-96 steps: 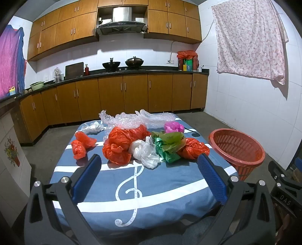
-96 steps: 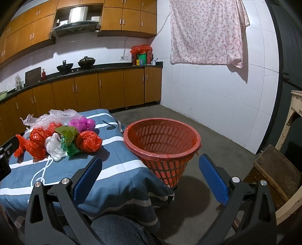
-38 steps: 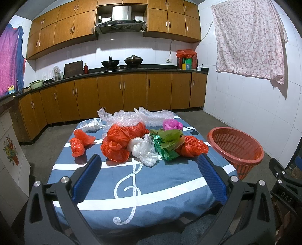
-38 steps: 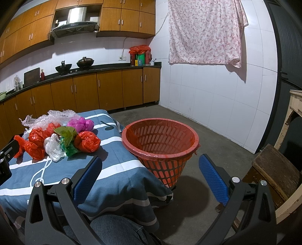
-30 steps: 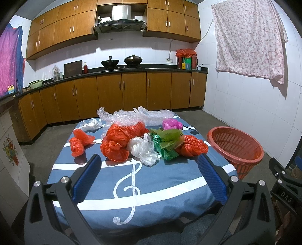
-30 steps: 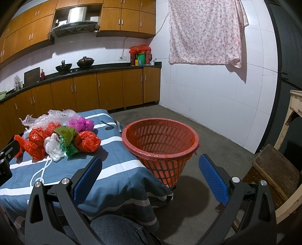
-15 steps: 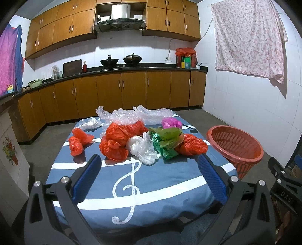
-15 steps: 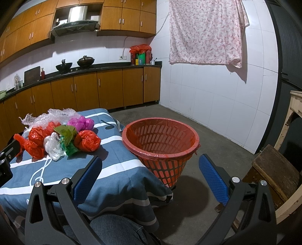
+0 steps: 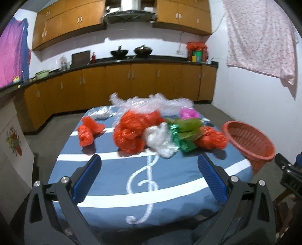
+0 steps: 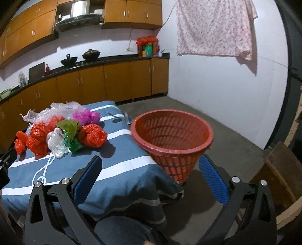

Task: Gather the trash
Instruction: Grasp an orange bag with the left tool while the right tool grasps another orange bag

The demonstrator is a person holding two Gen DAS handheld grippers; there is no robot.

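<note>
A home kitchen: wooden cabinets [image 9: 132, 79], woks [image 9: 119, 52], range hood [image 9: 130, 11].

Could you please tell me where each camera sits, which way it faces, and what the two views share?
Left wrist: on the left gripper, facing across the table toward the bags and kitchen counter; both open fingers show.
Right wrist: on the right gripper, facing the basket beside the table; open fingers and the person's knee show.
Shared: table, bags, basket, counter.
</note>
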